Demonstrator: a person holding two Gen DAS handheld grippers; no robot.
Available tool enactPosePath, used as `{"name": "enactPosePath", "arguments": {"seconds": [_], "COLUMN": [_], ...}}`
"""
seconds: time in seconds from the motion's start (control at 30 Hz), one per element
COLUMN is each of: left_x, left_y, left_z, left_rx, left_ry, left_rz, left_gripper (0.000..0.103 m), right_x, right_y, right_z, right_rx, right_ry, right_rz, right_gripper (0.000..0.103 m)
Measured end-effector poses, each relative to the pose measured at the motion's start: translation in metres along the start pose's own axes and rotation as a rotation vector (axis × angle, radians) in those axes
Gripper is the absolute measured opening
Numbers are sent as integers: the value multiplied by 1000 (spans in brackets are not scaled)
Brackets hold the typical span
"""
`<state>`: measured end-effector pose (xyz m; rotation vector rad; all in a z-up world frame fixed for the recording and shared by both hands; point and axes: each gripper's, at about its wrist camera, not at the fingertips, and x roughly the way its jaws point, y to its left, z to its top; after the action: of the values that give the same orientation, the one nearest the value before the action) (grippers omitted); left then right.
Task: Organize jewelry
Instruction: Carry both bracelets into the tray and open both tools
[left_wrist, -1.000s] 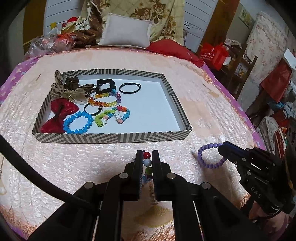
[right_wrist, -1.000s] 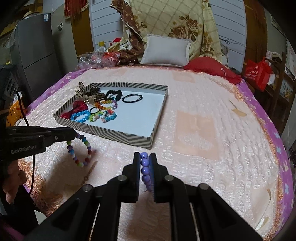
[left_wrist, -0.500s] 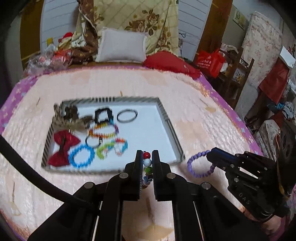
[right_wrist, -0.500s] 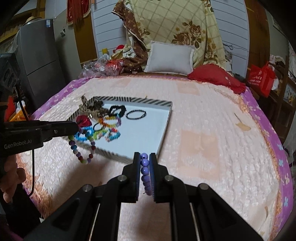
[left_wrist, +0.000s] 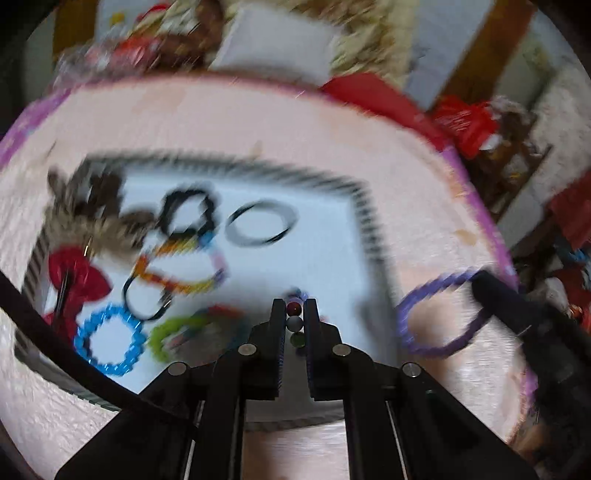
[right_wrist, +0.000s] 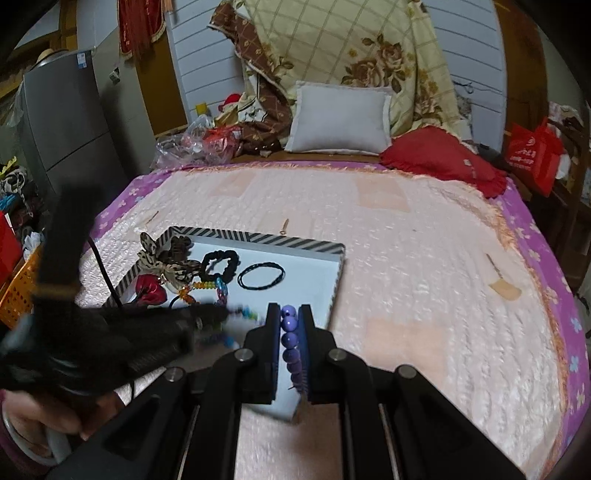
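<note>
Left wrist view: both bracelets carried toward the tray.

Left gripper (left_wrist: 294, 314) clamped on mixed-bead bracelet (left_wrist: 294, 322) above striped tray (right_wrist: 258, 235); right gripper (right_wrist: 289, 314) pinching purple bracelet (right_wrist: 289, 343) near its corner, likely for dropping beside sorted pieces.

Purple bead bracelet (right_wrist: 290, 345) and multicoloured bead bracelet (left_wrist: 294, 322), both above striped tray (right_wrist: 258, 237).

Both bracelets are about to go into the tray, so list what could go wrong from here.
1. The left gripper pinches the multicolored bead bracelet by only a few beads; the blurred view suggests fast motion that could shake it loose.
2. The right gripper holds the purple bracelet near the striped tray right wall; released there, it may drop on the bedspread.
3. Both grippers converge closely and could collide.
</note>
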<state>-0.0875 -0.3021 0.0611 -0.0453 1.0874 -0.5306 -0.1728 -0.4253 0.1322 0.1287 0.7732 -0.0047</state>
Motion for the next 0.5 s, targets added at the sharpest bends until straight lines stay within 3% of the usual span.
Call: {"name": "enactPosePath", "arguments": {"seconds": [0.17, 0.37, 0.5], "left_x": [11, 12, 10], "left_y": [22, 24, 24], "left_z": [-12, -19, -20], "left_rx": [-3, 21, 40], "left_ry": [35, 28, 5], "left_rz": [38, 48, 85], "left_gripper": [10, 10, 10], "right_x": [52, 126, 146], "right_y": [5, -8, -12], "right_z": [18, 19, 17], "right_rx": [-9, 9, -13], "right_ry": [48, 172, 206], "right_rz": [12, -60, -119], "right_gripper": [9, 9, 9]}}
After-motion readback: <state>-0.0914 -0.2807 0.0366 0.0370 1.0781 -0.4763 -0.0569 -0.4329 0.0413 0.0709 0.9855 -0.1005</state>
